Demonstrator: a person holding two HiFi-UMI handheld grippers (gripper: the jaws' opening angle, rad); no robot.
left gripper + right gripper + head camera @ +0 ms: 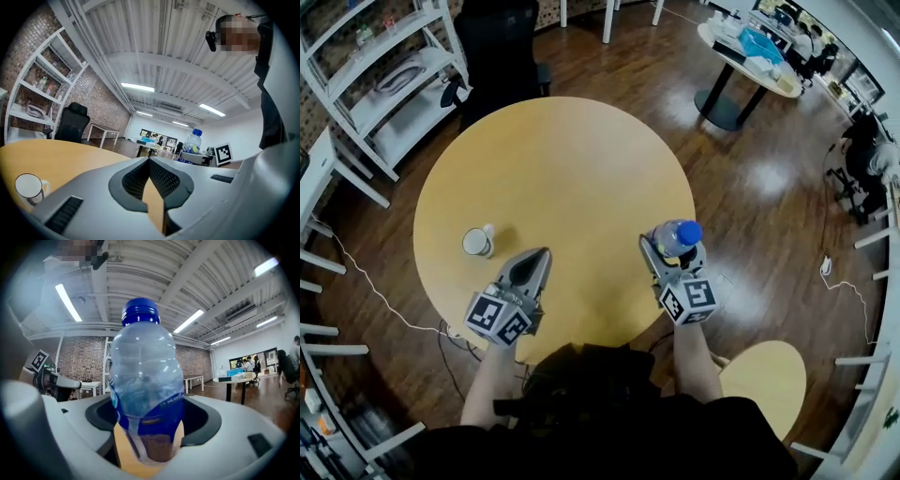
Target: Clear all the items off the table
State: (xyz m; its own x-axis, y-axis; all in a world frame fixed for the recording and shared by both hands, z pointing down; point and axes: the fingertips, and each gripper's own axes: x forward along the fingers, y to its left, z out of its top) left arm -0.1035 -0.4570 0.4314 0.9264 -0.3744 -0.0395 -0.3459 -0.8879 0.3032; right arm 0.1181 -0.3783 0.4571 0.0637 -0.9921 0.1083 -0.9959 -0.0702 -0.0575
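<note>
The mug stands on the table, left of the bottle.

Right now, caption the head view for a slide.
Right tongs hold a blue-capped bottle over the round table; left tongs shut near a mug.

Upright blue-capped bottle in right gripper; white mug on table.

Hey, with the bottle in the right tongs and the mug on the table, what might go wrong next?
The right tongs grip the bottle low on its body, so it may tip or slip out while carried. The mug stands near the table edge beside the shut left tongs; a stray nudge could knock it off.
</note>
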